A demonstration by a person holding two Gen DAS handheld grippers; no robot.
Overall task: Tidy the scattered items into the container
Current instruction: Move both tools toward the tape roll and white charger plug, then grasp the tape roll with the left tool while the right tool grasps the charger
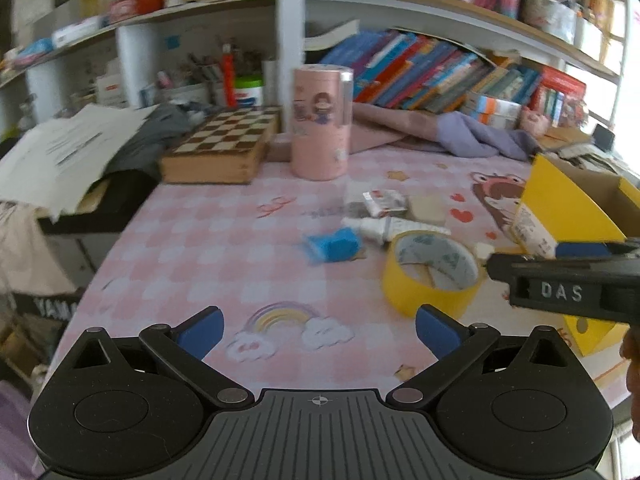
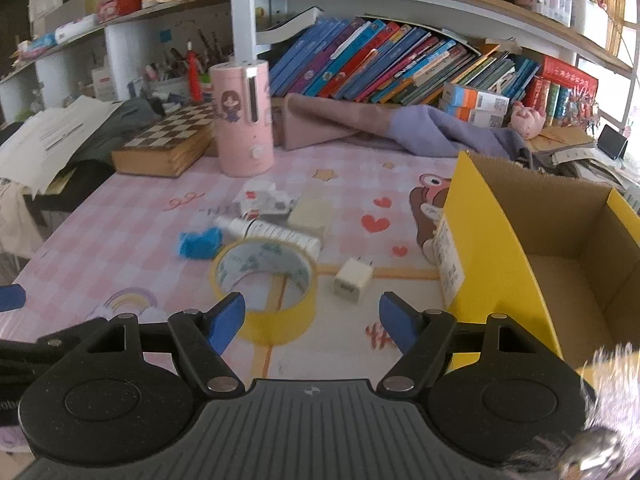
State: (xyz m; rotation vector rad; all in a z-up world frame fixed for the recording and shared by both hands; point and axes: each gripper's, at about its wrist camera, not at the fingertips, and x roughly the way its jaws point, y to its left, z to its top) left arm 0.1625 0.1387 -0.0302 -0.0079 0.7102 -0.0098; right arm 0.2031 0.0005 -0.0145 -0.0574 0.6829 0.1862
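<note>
On the pink checked tablecloth (image 2: 120, 240) lie a yellow tape roll (image 2: 264, 284) (image 1: 430, 272), a white charger plug (image 2: 353, 282), a blue crumpled item (image 2: 200, 243) (image 1: 334, 245), a white tube (image 2: 268, 233) (image 1: 394, 228), a crumpled wrapper (image 2: 262, 199) (image 1: 382, 201) and a cream block (image 2: 311, 214) (image 1: 427, 209). The yellow cardboard box (image 2: 484, 240) (image 1: 560, 208) stands open at the right. My right gripper (image 2: 312, 322) is open, just short of the tape roll. My left gripper (image 1: 320, 334) is open over bare cloth, left of the roll.
A pink cylinder (image 2: 244, 120) and a chessboard box (image 2: 168, 144) stand behind the items. Purple cloth (image 2: 440, 132), books (image 2: 400, 68) and shelves fill the back. Papers (image 1: 60, 152) overhang the table's left edge. The right gripper's body (image 1: 568, 288) crosses the left wrist view.
</note>
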